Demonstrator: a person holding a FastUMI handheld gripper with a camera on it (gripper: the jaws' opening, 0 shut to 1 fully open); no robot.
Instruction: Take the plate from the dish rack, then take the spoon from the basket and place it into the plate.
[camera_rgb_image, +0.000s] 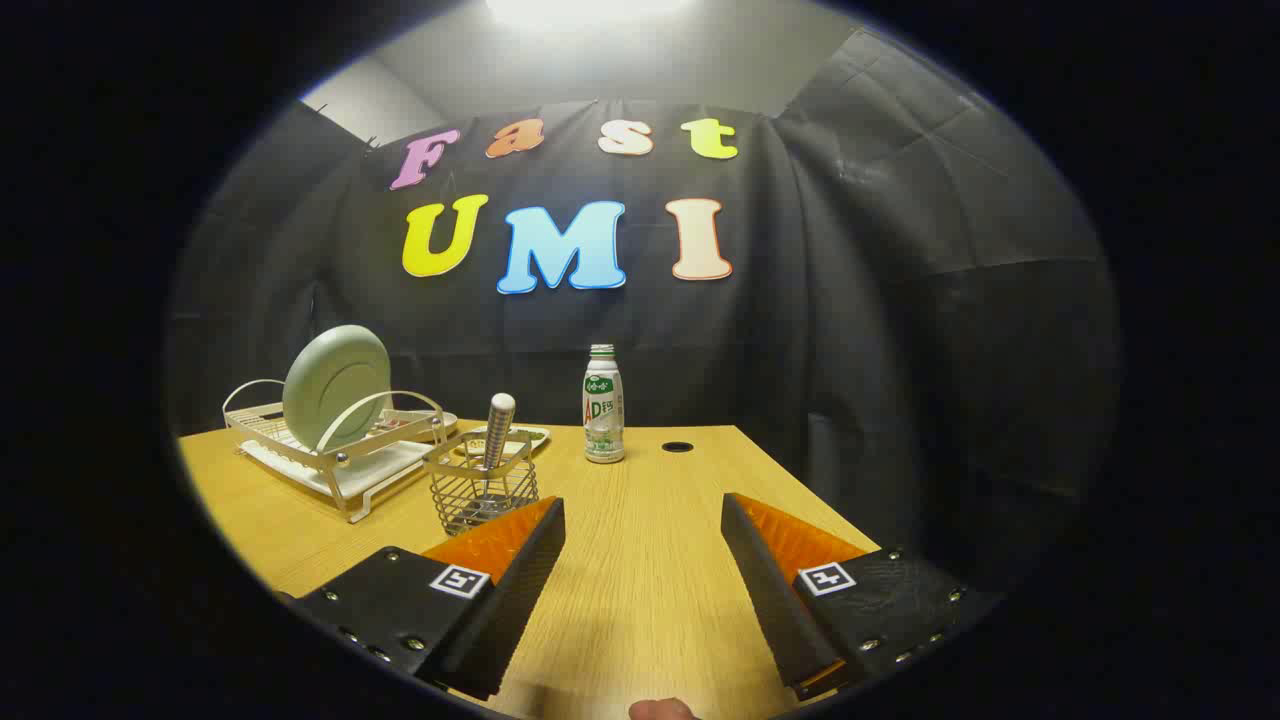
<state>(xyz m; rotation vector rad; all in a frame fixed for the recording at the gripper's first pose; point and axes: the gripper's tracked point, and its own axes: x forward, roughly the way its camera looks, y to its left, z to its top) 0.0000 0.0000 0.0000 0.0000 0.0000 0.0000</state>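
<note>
We see the plate (337, 387) standing on edge in the dish rack (340, 462), at the far left of the table (640, 580). Just beside the rack, the spoon (497, 428) stands upright in the wire basket (483, 492), just ahead of our left finger. Our tool (643, 520) hangs open over bare table, gripping nothing. A bottle (603, 404) stands beyond the fingers, near the back edge.

Black cloth wall (860, 330) hangs behind and beside surface, creased, seams visible. Pale plain wall (560, 70) rises above cloth; bright ceiling light (580, 8) glares at top. Surface (650, 560) light wood grain, warm yellow. Small dark round hole (677, 446) near far edge of surface, toward far right corner.
</note>
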